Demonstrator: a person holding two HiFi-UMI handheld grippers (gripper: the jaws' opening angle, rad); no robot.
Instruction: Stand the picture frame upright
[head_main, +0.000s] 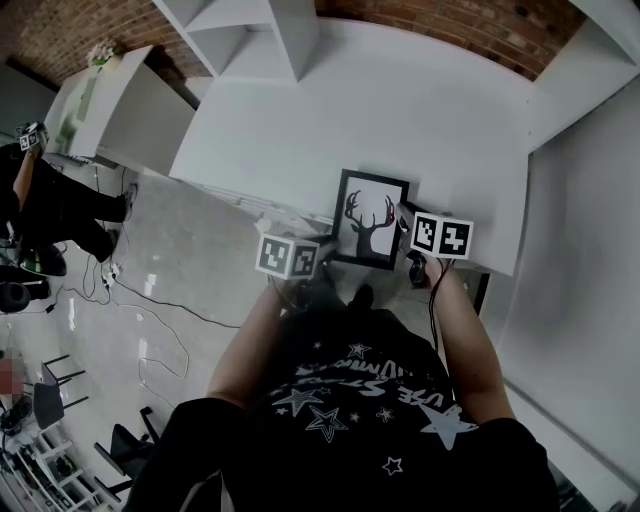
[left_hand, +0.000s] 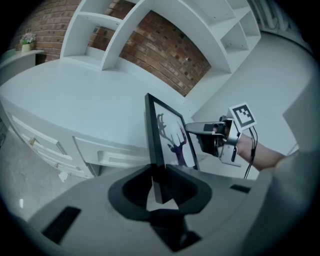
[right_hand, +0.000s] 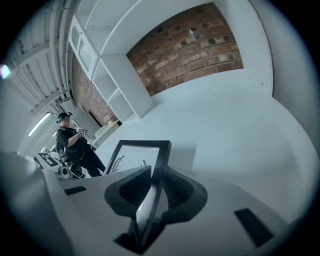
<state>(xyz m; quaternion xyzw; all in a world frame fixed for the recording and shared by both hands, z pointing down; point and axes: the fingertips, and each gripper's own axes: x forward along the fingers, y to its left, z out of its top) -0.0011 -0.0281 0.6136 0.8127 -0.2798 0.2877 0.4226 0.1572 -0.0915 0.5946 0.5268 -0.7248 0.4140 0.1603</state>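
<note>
Head view: the frame (head_main: 369, 220) is held roughly upright at the near edge of the table (head_main: 400, 110). The left gripper (head_main: 322, 258) is at its 8 o'clock and the right gripper (head_main: 408, 228) at its 3 o'clock.

Left gripper view: the left gripper (left_hand: 159, 182) pinches the frame's (left_hand: 156, 140) left edge, with the right gripper (left_hand: 192, 129) at 3 o'clock.

Right gripper view: the right gripper's (right_hand: 154, 187) jaws clamp the frame's (right_hand: 161, 155) right edge. A person (right_hand: 70, 142) stands at 9 o'clock.
</note>
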